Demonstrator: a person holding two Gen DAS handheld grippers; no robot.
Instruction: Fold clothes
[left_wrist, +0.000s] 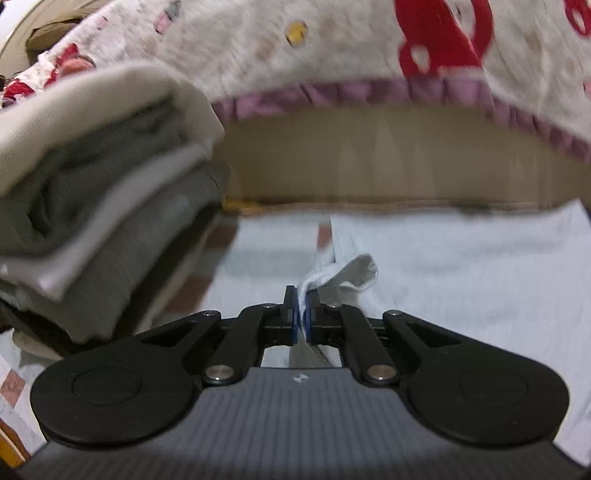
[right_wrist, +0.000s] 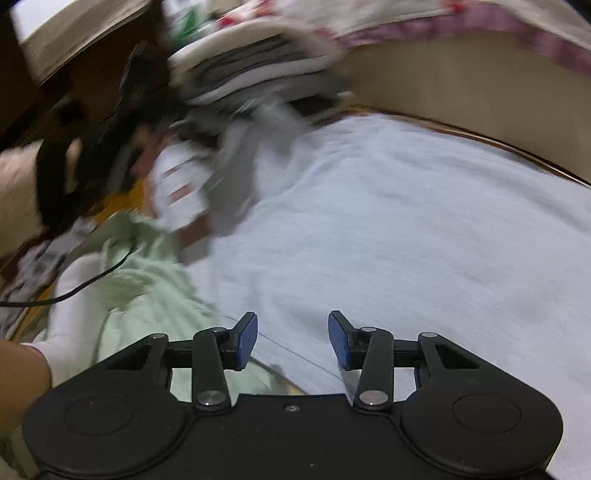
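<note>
Left wrist view: the left gripper (left_wrist: 301, 306) is pinching a fold of the pale blue garment (left_wrist: 461, 280), jaws closed almost fully on a thin bunch of cloth that is sticking up just past the pads. The rest of the garment is lying spread flat ahead. Only a narrow edge is in the bite, so a quick pull is likely to slip it free, or to drag the whole piece instead of turning a fold. Just to the left, the stack of folded clothes (left_wrist: 96, 206) is sitting near the garment's edge; a sideways sweep risks knocking it. Ahead, a tan board (left_wrist: 388, 166) under a patterned quilt (left_wrist: 332, 48) is closing off the far side. Open room is lying to the right, over the flat cloth.

Right wrist view: the right gripper (right_wrist: 293, 338) is hanging above the same pale blue garment (right_wrist: 406, 229) with jaws about half open and nothing between them. The picture is smeared, so fine edges are hard to read. A light green cloth (right_wrist: 147, 291) and a black cable (right_wrist: 85, 284) are lying at lower left; a low pass there could snag either. A person's hand (right_wrist: 18, 387) is showing at the left margin. Clear room is the broad garment surface ahead and right, ending at the tan board's rim.
</note>
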